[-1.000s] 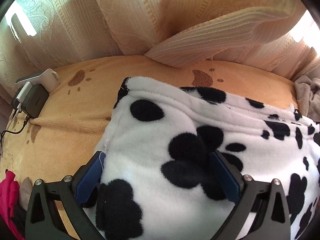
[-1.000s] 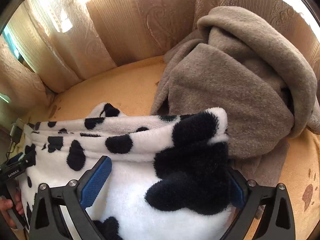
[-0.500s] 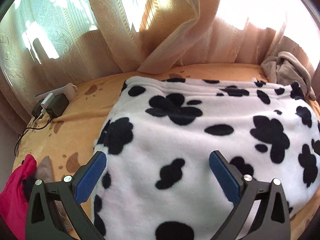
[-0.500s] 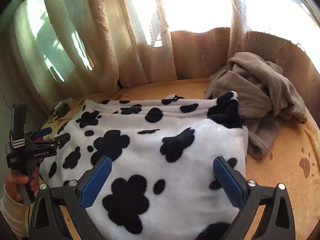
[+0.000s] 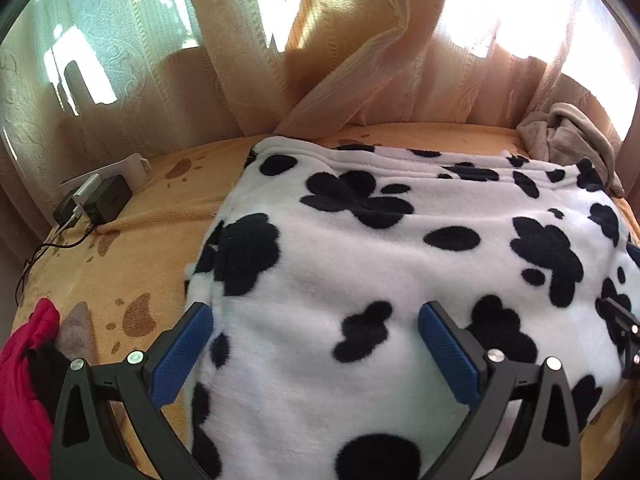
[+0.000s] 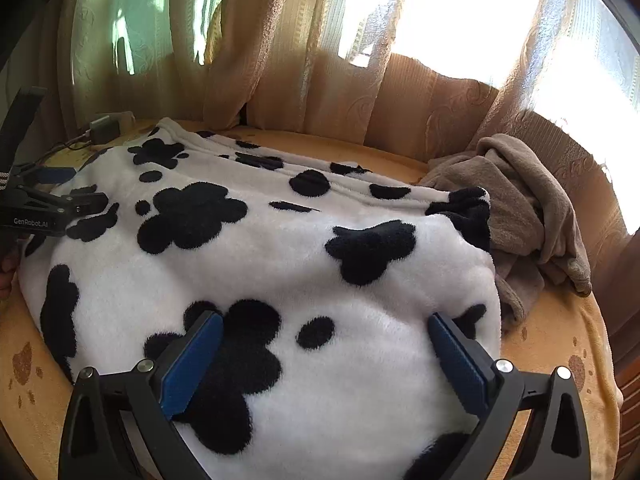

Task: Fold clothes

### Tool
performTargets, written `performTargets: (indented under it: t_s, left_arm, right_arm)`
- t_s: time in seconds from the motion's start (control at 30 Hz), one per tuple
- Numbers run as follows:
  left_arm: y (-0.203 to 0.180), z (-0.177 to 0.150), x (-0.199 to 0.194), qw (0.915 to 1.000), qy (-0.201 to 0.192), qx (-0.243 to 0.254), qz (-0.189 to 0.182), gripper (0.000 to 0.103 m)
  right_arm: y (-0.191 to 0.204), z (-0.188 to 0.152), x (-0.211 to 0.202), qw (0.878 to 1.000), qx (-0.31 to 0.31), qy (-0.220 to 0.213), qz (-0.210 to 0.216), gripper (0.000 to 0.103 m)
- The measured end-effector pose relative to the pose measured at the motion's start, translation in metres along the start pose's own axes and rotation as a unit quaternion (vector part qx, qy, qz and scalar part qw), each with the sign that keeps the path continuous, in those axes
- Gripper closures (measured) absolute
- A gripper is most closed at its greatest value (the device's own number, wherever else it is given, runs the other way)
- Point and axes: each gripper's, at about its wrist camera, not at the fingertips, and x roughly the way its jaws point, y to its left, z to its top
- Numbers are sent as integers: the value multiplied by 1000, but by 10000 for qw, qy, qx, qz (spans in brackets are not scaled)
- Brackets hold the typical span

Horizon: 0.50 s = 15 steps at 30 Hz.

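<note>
A white fleece garment with black paw prints [image 5: 400, 264] lies folded and spread flat on the orange bedspread [image 5: 132, 264]. My left gripper [image 5: 316, 320] hovers over its near left part, open, blue pads wide apart with only fleece beneath them. My right gripper [image 6: 324, 320] is open over the near right part of the fleece [image 6: 280, 248]. In the right wrist view the left gripper [image 6: 52, 208] shows at the fleece's left edge, with a hand behind it. The right gripper's tip [image 5: 624, 336] peeks in at the right of the left wrist view.
A crumpled grey-brown garment [image 6: 520, 200] lies against the fleece's far right corner. Chargers with a cable [image 5: 100, 200] sit at the far left of the bed. A red garment [image 5: 24, 380] lies at the near left. Beige curtains [image 5: 340, 60] hang along the back.
Both grippers have drawn back from the fleece's far edge toward the near side and risen. The fleece, bunched between the fingers before, now lies flat and folded. Jaws stayed open.
</note>
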Motion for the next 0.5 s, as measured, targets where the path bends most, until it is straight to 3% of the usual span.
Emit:
performTargets:
  t_s: [0.13,0.2,0.27,0.37,0.5]
  left_arm:
    - [38,18,-12,9990,15,-450,-60,0]
    - [61,26,-11,9956,247,-818,-393,0]
    - [83,30,-6,9869,481,-1222,-936,0]
    - [110,29,2,9666,685,-1853,-1630,0]
    - [124,20,22,9537,1039,-2106,-1882,0]
  right_arm:
    - [2,1,0,10000,-26,9,-51,0]
    - [2,1,1,10000,-23,15,-42,0]
    - [1,1,1,10000,-2,21,-16,0]
    - [0,1,1,10000,2,24,-7,0]
    - [-1,1,1,10000,15,25,11,0]
